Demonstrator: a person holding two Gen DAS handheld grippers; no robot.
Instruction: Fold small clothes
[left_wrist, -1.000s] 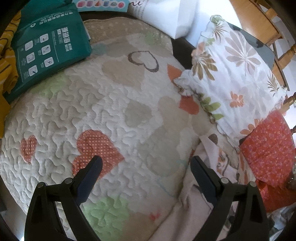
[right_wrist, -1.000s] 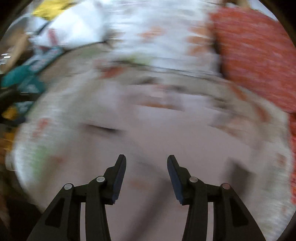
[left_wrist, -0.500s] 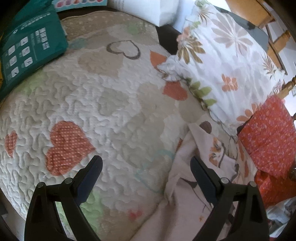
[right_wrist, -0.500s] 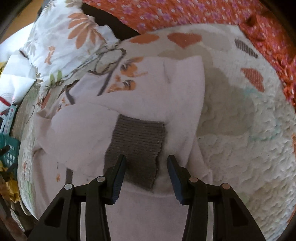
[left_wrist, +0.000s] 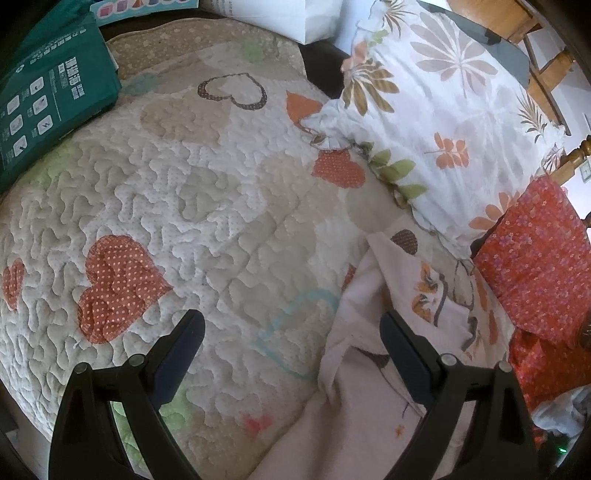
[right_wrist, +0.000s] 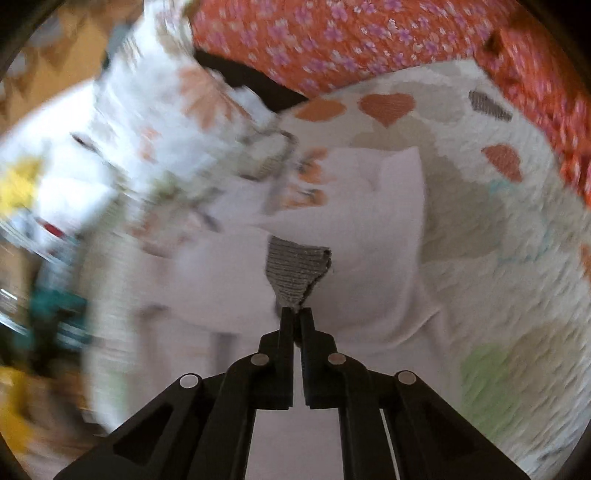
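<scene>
A small pale pink garment (right_wrist: 369, 236) with an orange animal print and a grey ribbed cuff (right_wrist: 295, 269) lies on a quilted heart-pattern cover (left_wrist: 221, 206). My right gripper (right_wrist: 295, 314) is shut on the edge of the grey cuff and lifts it off the cloth. In the left wrist view the same garment (left_wrist: 388, 332) lies crumpled at the lower right. My left gripper (left_wrist: 291, 332) stands wide open just above the quilt, its right finger over the garment's edge, with nothing pinched.
A floral pillow (left_wrist: 443, 110) and an orange flowered cushion (left_wrist: 535, 258) lie at the right of the quilt. A green package (left_wrist: 48, 96) rests at the far left. A white bag (left_wrist: 295, 14) stands at the back. Wooden chair parts (left_wrist: 546, 55) show beyond the pillow.
My right gripper closed on the grey cuff and pulled it up. The left gripper drifted toward the garment early, then held still, open throughout.
</scene>
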